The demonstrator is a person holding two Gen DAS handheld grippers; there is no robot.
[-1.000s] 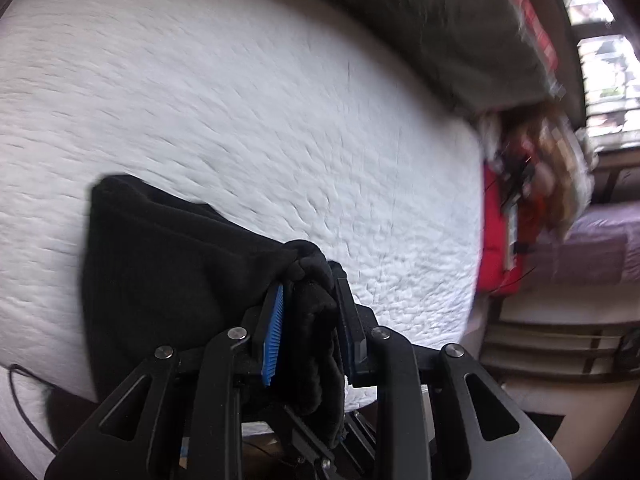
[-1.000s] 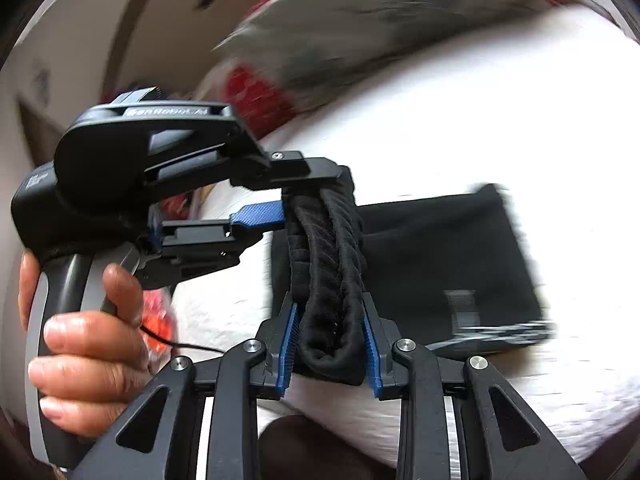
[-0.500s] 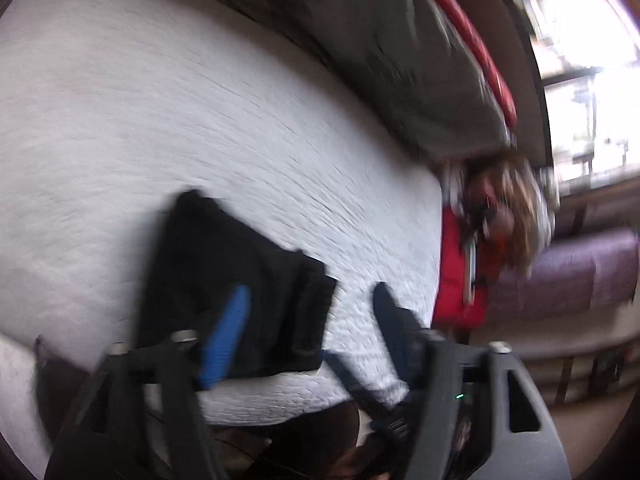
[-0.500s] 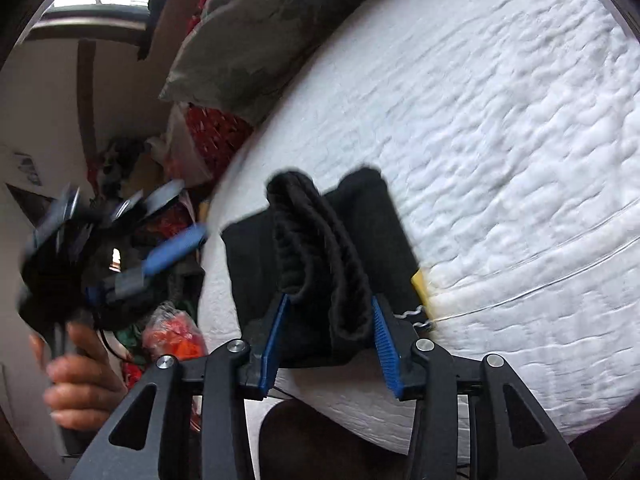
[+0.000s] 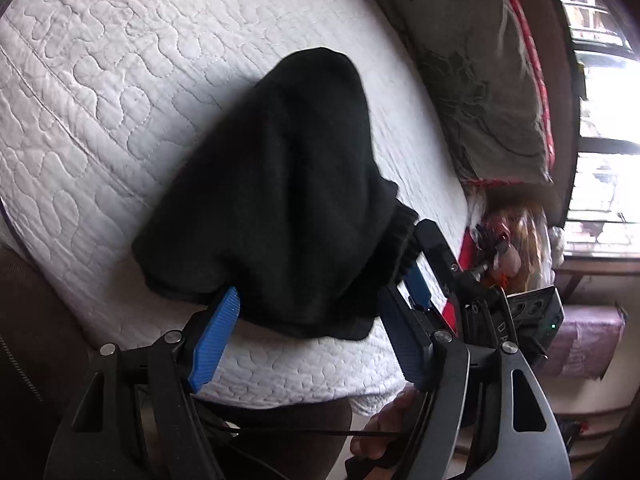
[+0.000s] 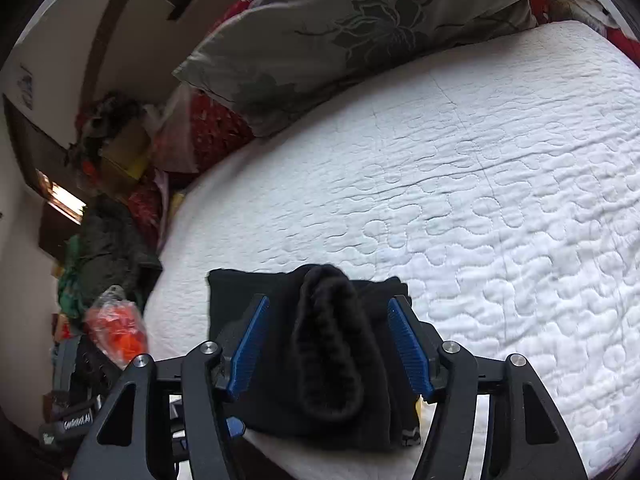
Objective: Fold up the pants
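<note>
Pants [image 6: 320,352], black and bundled into a compact fold, lie on the white quilted bed [image 6: 500,200] near its edge, directly ahead of both tools. The right hand-held gripper [image 6: 328,356] has its blue pads spread wide, the ribbed waistband roll sitting loose between them with clear gaps on either side, so nothing is clamped. The left hand-held gripper [image 5: 316,340] is likewise spread, its pads flanking the near hem of the pants without pinching it; the other tool shows just past its right finger.

The main risk, as I judge it, is the fold springing apart: the thick ribbed roll stands proud on top of the bundle and, unheld, could uncurl or slump sideways. A second risk is snagging. If either tool pulls back at a slant, a pad could catch the soft knit and drag a layer out of line. The bundle also sits close to the bed's edge, so a nudge toward the person could tip part of it off. The two tools are close together at the right side of the left one and could knock.
</note>
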